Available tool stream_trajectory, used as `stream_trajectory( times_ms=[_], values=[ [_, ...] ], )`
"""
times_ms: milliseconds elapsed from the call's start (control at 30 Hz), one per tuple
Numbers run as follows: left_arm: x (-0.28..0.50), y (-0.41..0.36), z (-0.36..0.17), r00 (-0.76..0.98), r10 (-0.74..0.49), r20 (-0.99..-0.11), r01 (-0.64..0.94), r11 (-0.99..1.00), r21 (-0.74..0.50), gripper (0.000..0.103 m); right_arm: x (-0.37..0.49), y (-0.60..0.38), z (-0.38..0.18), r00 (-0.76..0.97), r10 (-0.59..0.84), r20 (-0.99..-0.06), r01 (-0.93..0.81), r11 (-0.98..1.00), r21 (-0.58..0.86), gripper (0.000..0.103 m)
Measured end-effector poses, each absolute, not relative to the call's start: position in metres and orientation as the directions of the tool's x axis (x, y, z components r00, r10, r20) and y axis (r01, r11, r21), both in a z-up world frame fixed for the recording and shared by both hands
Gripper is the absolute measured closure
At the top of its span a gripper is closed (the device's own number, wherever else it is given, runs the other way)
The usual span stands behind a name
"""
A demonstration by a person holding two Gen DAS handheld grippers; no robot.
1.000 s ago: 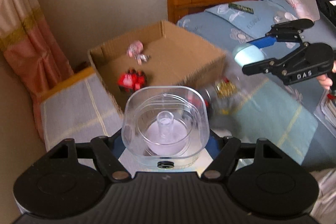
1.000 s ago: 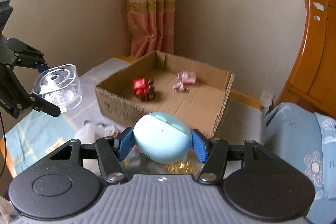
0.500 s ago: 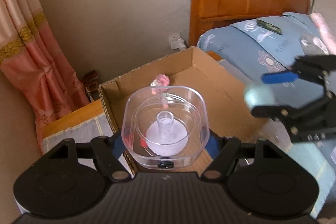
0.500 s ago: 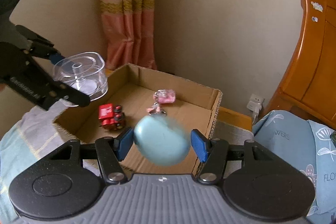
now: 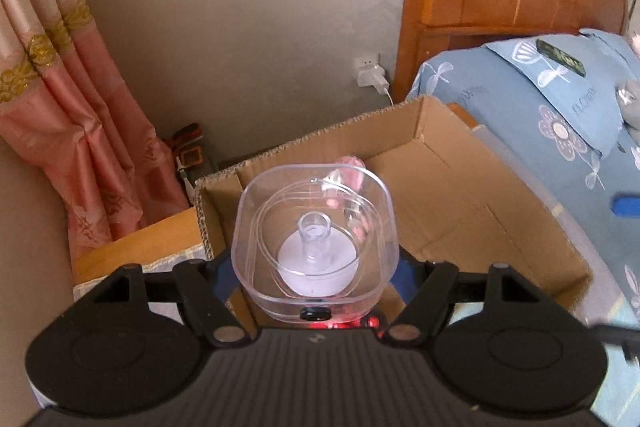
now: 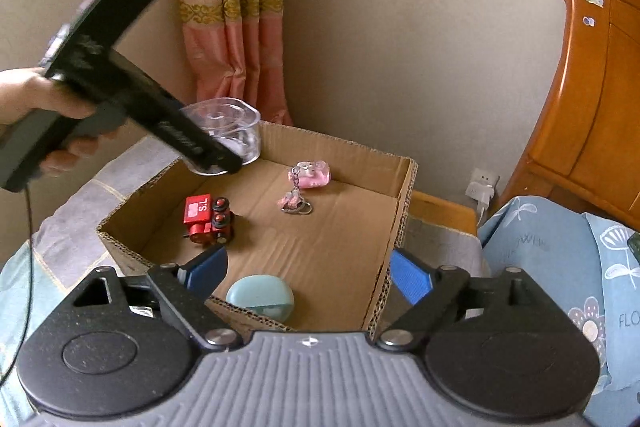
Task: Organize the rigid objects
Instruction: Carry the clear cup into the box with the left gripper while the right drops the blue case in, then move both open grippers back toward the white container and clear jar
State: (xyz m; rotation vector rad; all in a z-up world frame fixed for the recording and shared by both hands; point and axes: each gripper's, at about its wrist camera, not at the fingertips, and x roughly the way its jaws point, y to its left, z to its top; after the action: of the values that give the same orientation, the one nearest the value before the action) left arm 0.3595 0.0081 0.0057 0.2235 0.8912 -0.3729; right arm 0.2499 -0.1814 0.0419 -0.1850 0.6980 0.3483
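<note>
Left wrist view: the left gripper has the clear plastic container between its fingers, jaws easing apart though the pads appear to touch its sides. It hangs above the cardboard box, over the box's left end.

Right wrist view: the right gripper is spreading wide with nothing between its blue pads. The pale blue case lies inside the box, at its near wall, below the fingers. The container sits above the box's far left corner, so dropping it is probably next.
</note>
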Motion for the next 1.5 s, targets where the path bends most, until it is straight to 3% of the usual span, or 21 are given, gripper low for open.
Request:
stream_trajectory(
  times_ms=[67, 267, 633, 1133, 1500],
  values=[
    [0.36, 0.008, 0.005, 0.592, -0.208, -0.779, 0.384, 0.922, 0.046, 0.015, 0.245, -0.182, 0.045, 0.71, 0.263, -0.653, -0.38, 0.924, -0.042, 0.008],
    [0.346, 0.012, 0.013, 0.608, -0.202, -0.768, 0.382, 0.922, 0.06, 0.014, 0.231, -0.184, 0.049, 0.714, 0.281, -0.641, -0.389, 0.921, -0.029, 0.002],
    [0.28, 0.019, 0.034, 0.677, -0.181, -0.714, 0.394, 0.908, 0.144, 0.003, 0.192, -0.185, 0.035, 0.695, 0.317, -0.645, -0.391, 0.92, 0.031, 0.0],
    [0.159, 0.013, -0.002, 0.688, -0.187, -0.701, 0.393, 0.908, 0.145, 0.002, 0.118, -0.18, -0.011, 0.621, 0.363, -0.695, -0.401, 0.909, 0.116, 0.0],
    [0.12, 0.019, -0.017, 0.749, -0.118, -0.652, 0.252, 0.961, 0.116, 0.002, 0.081, -0.14, -0.036, 0.514, 0.428, -0.744, -0.503, 0.852, 0.143, 0.0]
  ],
)
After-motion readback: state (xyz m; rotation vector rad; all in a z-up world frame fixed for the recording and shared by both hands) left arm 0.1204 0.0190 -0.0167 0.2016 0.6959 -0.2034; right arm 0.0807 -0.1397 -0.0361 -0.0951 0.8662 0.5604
